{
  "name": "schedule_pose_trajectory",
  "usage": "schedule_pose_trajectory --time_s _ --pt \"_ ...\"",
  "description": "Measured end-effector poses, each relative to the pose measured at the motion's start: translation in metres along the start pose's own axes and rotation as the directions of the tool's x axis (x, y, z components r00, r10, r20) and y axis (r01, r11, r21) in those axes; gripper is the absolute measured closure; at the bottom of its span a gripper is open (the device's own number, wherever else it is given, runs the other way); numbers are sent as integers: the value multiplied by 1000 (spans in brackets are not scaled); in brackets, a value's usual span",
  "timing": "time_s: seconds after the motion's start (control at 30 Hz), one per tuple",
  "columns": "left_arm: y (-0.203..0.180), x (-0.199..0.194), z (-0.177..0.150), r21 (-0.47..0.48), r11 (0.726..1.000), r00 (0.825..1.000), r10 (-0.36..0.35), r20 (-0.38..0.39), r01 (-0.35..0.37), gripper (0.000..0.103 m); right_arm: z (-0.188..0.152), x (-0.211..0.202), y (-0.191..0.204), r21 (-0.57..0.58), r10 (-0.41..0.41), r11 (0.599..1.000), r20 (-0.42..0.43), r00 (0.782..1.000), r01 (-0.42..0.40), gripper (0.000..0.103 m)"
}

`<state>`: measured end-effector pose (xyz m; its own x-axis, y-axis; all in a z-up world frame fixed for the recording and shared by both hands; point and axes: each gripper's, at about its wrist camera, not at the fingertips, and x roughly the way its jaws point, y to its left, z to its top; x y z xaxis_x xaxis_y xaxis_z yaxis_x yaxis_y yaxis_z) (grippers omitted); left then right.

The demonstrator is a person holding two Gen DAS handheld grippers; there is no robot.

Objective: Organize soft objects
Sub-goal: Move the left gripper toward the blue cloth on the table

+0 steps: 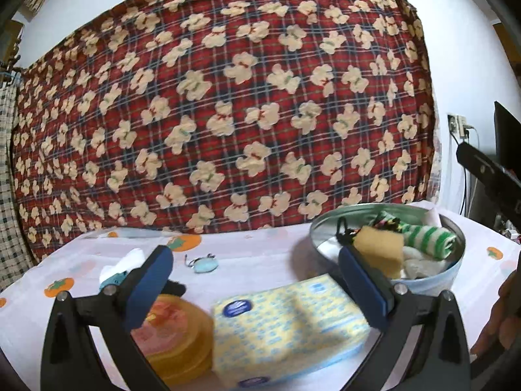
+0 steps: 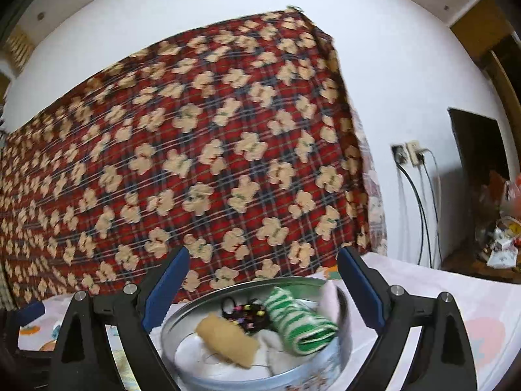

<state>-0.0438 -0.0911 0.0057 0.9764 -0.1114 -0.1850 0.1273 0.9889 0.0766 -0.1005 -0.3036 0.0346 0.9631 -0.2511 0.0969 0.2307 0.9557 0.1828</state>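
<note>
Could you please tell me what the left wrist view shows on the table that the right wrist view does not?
Only the left wrist view shows the yellow tissue pack between the open left claw, the orange discs and a small blue clip. Only the right wrist view shows the open, empty right claw. Both show the round tin holding the sponge and green striped cloth.

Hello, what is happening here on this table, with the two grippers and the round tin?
A person is sorting soft things into a round metal tin with two hand-held grippers. The tin already holds a yellow sponge, a green-and-white striped rolled cloth and a dark beaded item. The left gripper is open over a yellow-and-blue tissue pack on the tablecloth. The right gripper hovers open and empty above the tin.
</note>
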Motion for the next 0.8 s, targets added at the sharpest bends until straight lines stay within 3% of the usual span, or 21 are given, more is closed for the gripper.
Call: schedule_pose_trajectory --time_s 0.2,0.43,0.8 --pt "31 -5 -5 -31 999 1000 23 -13 -23 0 -10 -3 28 -39 52 998 -46 998 -54 9" --pt "72 -11 -12 -52 997 998 61 -19 -62 0 -19 -19 58 38 61 998 -71 996 -58 9" --pt "136 -8 -16 -36 989 990 141 -13 -141 0 -33 -33 138 -1 181 983 -77 981 -181 9"
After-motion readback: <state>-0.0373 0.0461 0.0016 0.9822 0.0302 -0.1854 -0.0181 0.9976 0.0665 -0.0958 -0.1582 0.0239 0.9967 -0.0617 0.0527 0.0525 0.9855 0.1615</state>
